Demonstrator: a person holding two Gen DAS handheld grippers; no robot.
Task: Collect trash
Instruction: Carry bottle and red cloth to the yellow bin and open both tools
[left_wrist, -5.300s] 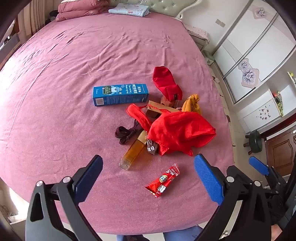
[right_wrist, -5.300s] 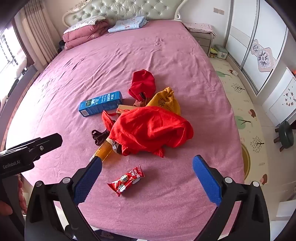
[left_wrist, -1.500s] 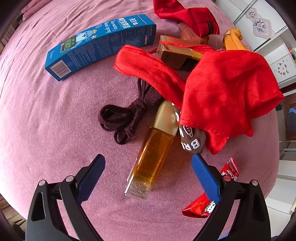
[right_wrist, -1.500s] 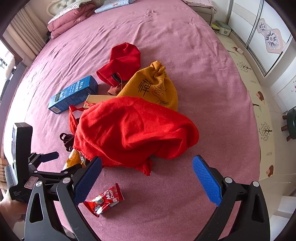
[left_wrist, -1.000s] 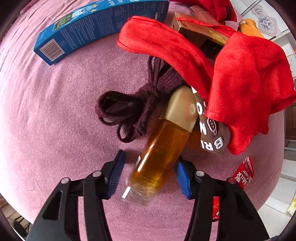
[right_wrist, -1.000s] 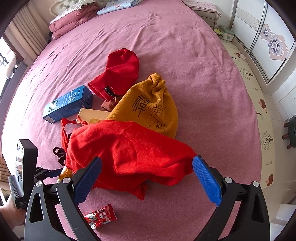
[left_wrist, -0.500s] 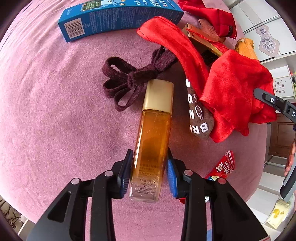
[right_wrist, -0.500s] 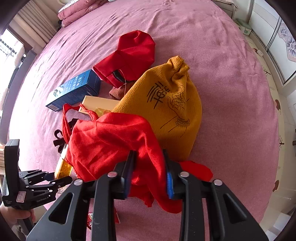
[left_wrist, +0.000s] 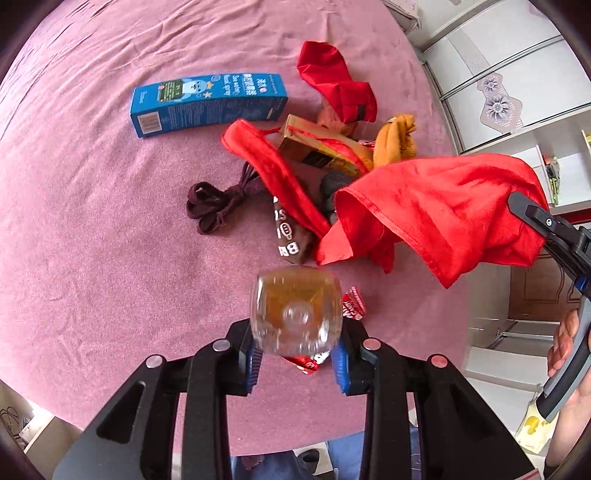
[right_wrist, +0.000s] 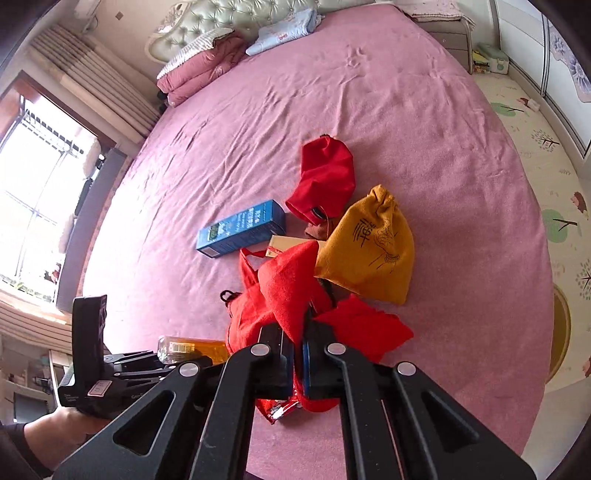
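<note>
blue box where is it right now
The blue box lies flat on the pink bedspread, upper left of the clutter in the left wrist view, just above the dark brown lace and left of the small red pouch.

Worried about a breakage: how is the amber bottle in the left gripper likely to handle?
The amber bottle looks like clear glass, so probably fragile and smooth enough to slip. It seems nearly full, so likely heavy for its size. The left gripper holds only its base end, so it may swing.
</note>
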